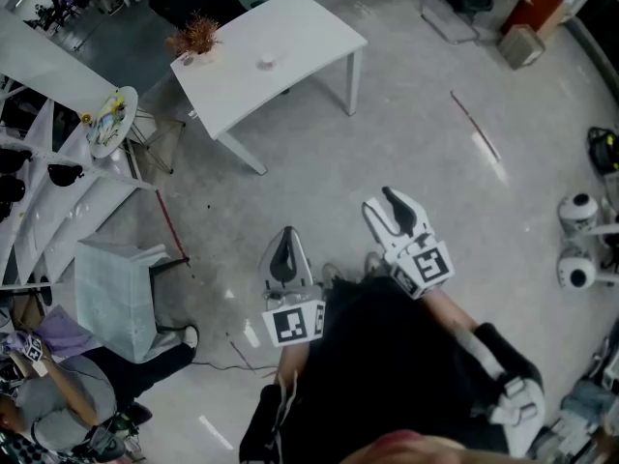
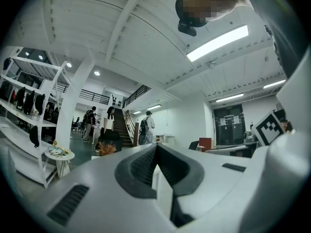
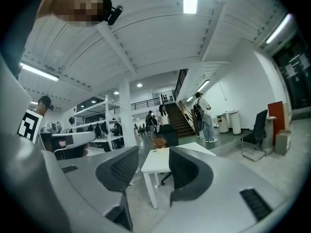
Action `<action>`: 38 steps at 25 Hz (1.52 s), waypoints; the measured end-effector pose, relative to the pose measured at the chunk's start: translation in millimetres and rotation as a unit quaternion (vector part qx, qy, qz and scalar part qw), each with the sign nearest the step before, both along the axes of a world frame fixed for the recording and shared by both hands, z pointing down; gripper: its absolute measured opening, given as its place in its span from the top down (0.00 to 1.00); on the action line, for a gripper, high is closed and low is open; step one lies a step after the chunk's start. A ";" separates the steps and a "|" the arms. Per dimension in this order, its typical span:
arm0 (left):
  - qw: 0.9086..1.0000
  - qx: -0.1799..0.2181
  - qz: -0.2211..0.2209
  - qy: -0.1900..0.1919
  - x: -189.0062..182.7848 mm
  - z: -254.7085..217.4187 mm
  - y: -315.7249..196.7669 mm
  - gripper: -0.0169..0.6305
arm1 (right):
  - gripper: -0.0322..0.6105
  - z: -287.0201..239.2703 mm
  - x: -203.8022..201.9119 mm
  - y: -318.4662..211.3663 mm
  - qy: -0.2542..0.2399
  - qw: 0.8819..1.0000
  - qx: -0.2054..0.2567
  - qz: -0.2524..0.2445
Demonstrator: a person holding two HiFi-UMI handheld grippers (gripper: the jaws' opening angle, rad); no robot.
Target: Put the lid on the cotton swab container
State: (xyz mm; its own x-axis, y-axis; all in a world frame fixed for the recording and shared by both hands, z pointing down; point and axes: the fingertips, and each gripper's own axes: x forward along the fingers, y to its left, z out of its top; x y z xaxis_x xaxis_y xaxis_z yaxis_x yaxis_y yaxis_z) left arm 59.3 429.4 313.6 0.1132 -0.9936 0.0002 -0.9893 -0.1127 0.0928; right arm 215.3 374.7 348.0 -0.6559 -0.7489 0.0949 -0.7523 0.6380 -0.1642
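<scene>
I stand on the grey floor some way from a white table point(image 1: 290, 37). On it are a small pale round object point(image 1: 267, 62), too small to identify, and a dried plant point(image 1: 196, 37). No lid can be made out. My left gripper point(image 1: 283, 238) is held at waist height, shut with nothing in it; its pads meet in the left gripper view point(image 2: 156, 152). My right gripper point(image 1: 384, 204) is beside it, open and empty. Between its fingers the right gripper view point(image 3: 153, 155) shows the white table point(image 3: 158, 163) and the plant point(image 3: 158, 142) far ahead.
A round side table point(image 1: 109, 119) and white shelving stand at the left. A cloth-draped chair point(image 1: 114, 296) is at lower left, near a seated person point(image 1: 39, 394). White machines point(image 1: 580, 211) stand at the right edge. People stand by a staircase point(image 3: 182, 118).
</scene>
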 end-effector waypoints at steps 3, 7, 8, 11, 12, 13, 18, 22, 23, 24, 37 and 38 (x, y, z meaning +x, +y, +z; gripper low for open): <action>1.000 -0.001 0.006 0.003 -8.7 0.7 -2.6 0.97 | 0.68 -0.5 -8.3 -0.7 0.003 1.000 -0.002 0.005; 1.000 -0.002 0.018 0.008 -21.5 4.6 -4.8 0.97 | 0.68 1.3 -21.1 -1.0 0.005 1.000 -0.003 0.013; 1.000 -0.003 0.022 0.009 -25.1 5.9 -5.4 0.97 | 0.68 2.3 -24.9 -1.5 0.006 1.000 -0.002 0.015; 0.999 -0.005 0.034 0.012 -32.8 9.8 -7.0 0.97 | 0.68 5.9 -34.0 -2.7 0.007 1.000 0.000 0.020; 0.999 -0.006 0.037 0.012 -35.5 11.1 -7.5 0.97 | 0.68 7.0 -36.9 -3.6 0.008 1.000 0.000 0.021; 0.999 -0.006 0.038 0.012 -38.5 12.5 -8.7 0.97 | 0.68 8.0 -39.9 -5.1 0.010 1.000 -0.001 0.023; 0.999 -0.010 0.039 0.014 -49.2 22.4 -19.2 0.97 | 0.68 17.0 -50.9 -14.3 0.009 1.000 -0.005 0.019; 0.999 -0.015 0.036 0.013 -55.5 33.0 -45.1 0.97 | 0.68 27.2 -59.2 -43.4 0.011 1.000 -0.004 0.014; 0.999 -0.017 0.035 0.013 -58.3 34.7 -53.5 0.97 | 0.68 28.4 -64.1 -53.2 0.008 1.000 -0.006 0.011; 0.999 -0.019 0.033 0.013 -61.8 36.1 -63.2 0.97 | 0.68 29.5 -69.3 -64.5 0.006 1.000 -0.006 0.009; 0.999 -0.027 0.021 0.000 -91.7 35.6 -266.0 0.97 | 0.68 26.3 -119.2 -270.2 0.006 0.999 -0.013 -0.041; 0.999 -0.027 0.020 -0.001 -92.1 35.0 -281.2 0.97 | 0.68 25.8 -121.2 -286.3 0.007 0.999 -0.014 -0.045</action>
